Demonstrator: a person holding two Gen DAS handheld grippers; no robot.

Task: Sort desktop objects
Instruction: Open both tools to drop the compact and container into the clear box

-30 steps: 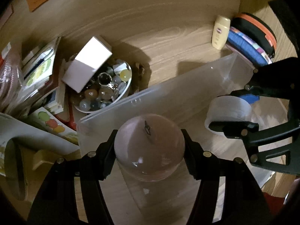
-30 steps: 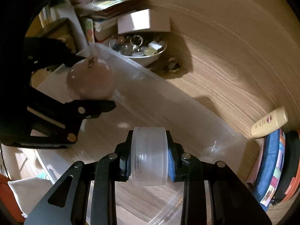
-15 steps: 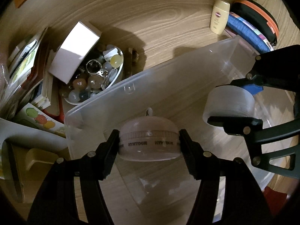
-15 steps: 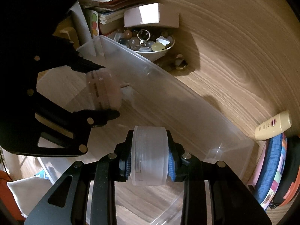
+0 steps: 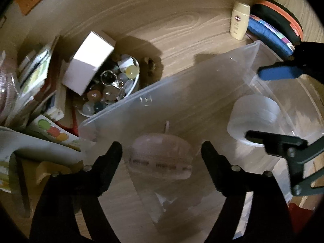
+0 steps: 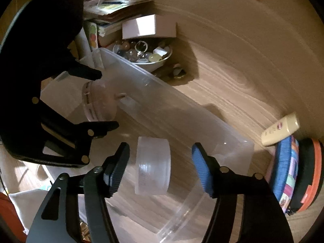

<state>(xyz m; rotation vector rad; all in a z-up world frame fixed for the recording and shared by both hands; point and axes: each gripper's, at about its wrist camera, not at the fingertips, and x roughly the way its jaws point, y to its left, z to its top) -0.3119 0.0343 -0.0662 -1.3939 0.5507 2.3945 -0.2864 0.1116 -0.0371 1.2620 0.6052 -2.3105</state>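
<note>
A clear plastic bin (image 5: pixel 182 93) (image 6: pixel 162 93) stands on the wooden desk. My left gripper (image 5: pixel 162 151) is open over its left end; a round pink case (image 5: pixel 161 156) (image 6: pixel 99 103) sits free between the spread fingers, blurred. My right gripper (image 6: pixel 161 162) is open over the bin's right part; a frosted roll of tape (image 6: pixel 152 166) (image 5: pixel 253 119) sits free between its blue pads (image 6: pixel 200 170), blurred. Each gripper shows in the other's view: the right (image 5: pixel 263 105) and the left (image 6: pixel 105 99).
A white bowl of marbles and keys (image 5: pixel 113 89) (image 6: pixel 145 52) with a white box (image 5: pixel 89 60) on it stands behind the bin. Books and papers (image 5: pixel 36 77) pile at the left. A cream bottle (image 5: pixel 240 20) (image 6: pixel 280 129) and round pouches (image 5: pixel 277 26) lie at the right.
Both grippers have opened. The pink case and the tape roll have come free of the fingers and sit lower in the bin.
</note>
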